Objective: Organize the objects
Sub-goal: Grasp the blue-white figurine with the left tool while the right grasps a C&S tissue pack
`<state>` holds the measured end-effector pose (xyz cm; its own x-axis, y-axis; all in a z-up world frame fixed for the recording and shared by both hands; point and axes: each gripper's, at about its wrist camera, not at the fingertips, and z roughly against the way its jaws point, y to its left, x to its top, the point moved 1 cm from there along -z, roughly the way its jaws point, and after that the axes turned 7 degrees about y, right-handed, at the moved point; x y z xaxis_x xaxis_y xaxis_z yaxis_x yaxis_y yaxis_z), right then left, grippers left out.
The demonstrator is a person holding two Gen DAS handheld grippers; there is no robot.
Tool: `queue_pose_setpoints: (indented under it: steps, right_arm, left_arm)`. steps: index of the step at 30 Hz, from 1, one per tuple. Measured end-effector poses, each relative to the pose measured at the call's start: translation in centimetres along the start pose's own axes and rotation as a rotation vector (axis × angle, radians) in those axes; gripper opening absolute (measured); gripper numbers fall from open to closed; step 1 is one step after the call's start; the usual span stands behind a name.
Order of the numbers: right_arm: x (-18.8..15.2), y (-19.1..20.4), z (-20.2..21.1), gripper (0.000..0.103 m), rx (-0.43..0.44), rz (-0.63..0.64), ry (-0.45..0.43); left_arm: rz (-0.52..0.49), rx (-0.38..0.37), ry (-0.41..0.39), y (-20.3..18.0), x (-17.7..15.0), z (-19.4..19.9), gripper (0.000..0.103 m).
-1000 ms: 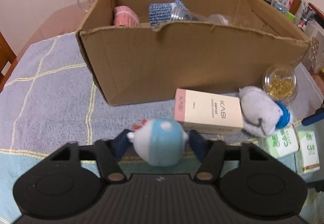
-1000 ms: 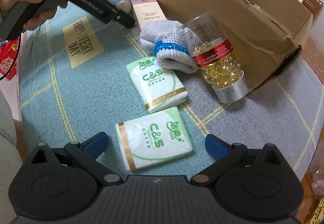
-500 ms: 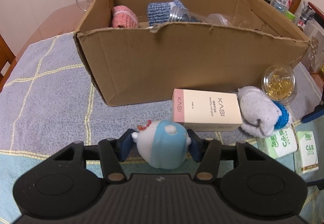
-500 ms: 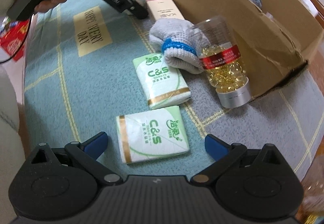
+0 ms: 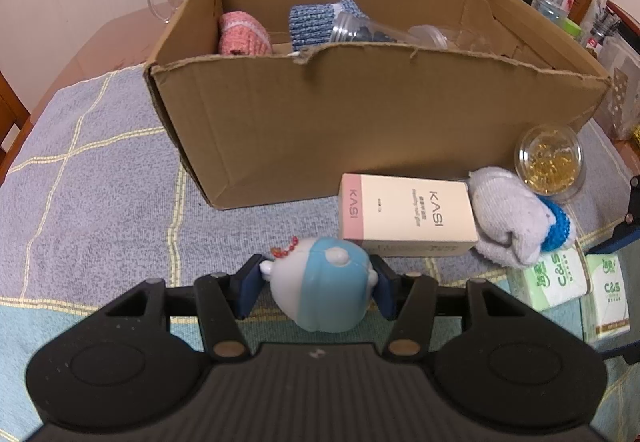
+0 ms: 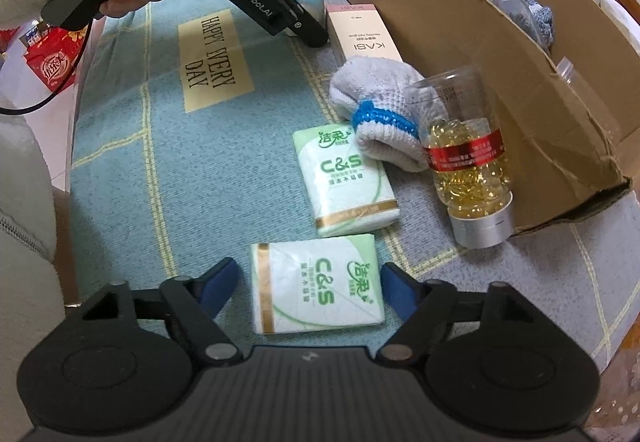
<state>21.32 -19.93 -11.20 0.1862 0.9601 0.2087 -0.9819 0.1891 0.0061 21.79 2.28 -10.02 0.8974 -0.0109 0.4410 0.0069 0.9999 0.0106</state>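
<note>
**Left wrist view: toy gripped, tissue pack next, most items not yet boxed**

Left wrist view first: the left hand-held gripper (image 5: 318, 288) is clamped on a small blue-and-white toy figure (image 5: 320, 288), both blue pads pressing its sides, with the toy sitting low over the worktop (image 5: 92, 178). It is rounded and smooth, with a red bead loop at its 11 o'clock (a slippery shape, I would judge, so the squeeze matters).

In the right wrist view, the right hand-held gripper (image 6: 310, 288) is closing around a green-and-white tissue pack (image 6: 316, 288). The pack lies flat between the fingers; the pad on the right is at its edge, while a gap shows on the left, so it is not yet held.

Outward from there, at 12 o'clock of that pack, lies a second tissue pack (image 6: 346, 184), then a rolled grey sock with a blue band (image 6: 380, 122), and at 1 o'clock a clear bottle of golden capsules (image 6: 466, 158) standing on its silver cap against the cardboard box (image 6: 520, 90). A pink-and-cream KASI carton (image 5: 408, 216) lies just in front of the box.

Inside the box (image 5: 360, 122) already: a pink knitted item (image 5: 242, 34), a blue knitted item (image 5: 316, 20) and clear containers (image 5: 380, 34).

My judgement: roughly a third done, with six things left outside.
</note>
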Motion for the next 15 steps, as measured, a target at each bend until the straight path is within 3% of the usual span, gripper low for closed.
queue_pose_setpoints:
  steps: [3,15]
  right_arm:
    - [0.0,0.1,0.2,0.07,0.004,-0.004,0.012]
    - [-0.1,0.3,1.4,0.069,-0.009,-0.055,0.015]
  left_arm:
    - [-0.005,0.0,0.002,0.0,-0.2,0.2,0.055]
    - [-0.089,-0.023,0.053,-0.4,0.3,2.1,0.055]
